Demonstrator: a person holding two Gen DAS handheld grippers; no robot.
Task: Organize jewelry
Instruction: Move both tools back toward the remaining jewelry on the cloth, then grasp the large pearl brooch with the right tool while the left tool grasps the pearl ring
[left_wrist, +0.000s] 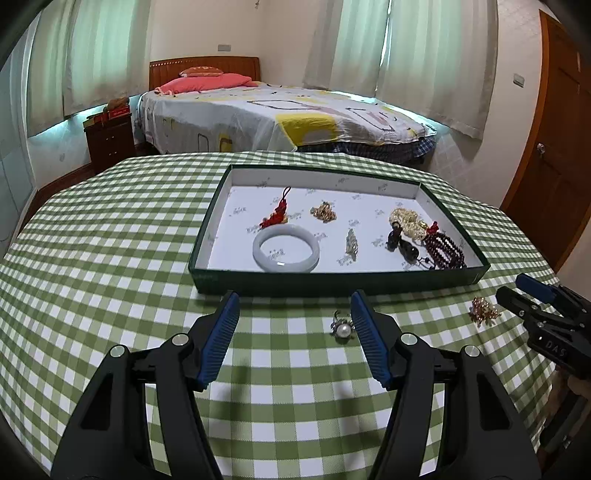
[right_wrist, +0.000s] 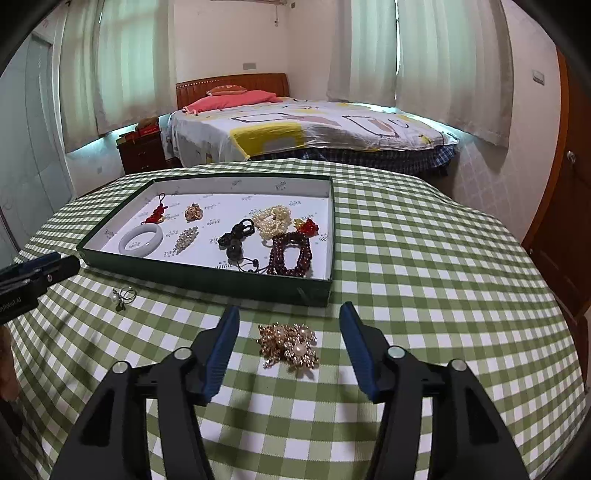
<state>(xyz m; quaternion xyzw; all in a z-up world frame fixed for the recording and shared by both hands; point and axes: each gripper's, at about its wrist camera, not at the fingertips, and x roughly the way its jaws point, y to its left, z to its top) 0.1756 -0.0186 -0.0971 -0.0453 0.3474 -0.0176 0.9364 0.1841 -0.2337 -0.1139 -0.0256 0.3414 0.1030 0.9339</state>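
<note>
A dark green tray (left_wrist: 332, 282) (right_wrist: 207, 275) with a white floor holds a white bangle (left_wrist: 286, 252) (right_wrist: 141, 239), a red knot charm (left_wrist: 275, 216), gold brooches, a silver brooch, a pearl strand (right_wrist: 273, 220), dark beads and a dark red bead bracelet (right_wrist: 290, 254). A pearl ring (left_wrist: 342, 328) (right_wrist: 123, 294) lies on the cloth between the fingers of my open left gripper (left_wrist: 295, 301). A gold pearl brooch (right_wrist: 290, 345) (left_wrist: 484, 310) lies between the fingers of my open right gripper (right_wrist: 290, 314). Both grippers are empty.
The table has a green-and-white checked cloth (left_wrist: 92, 258). Behind it stand a bed (left_wrist: 277, 110), a dark nightstand (left_wrist: 110, 136) and curtains. A wooden door (left_wrist: 554, 166) is at the right. My right gripper also shows in the left wrist view (left_wrist: 517, 291).
</note>
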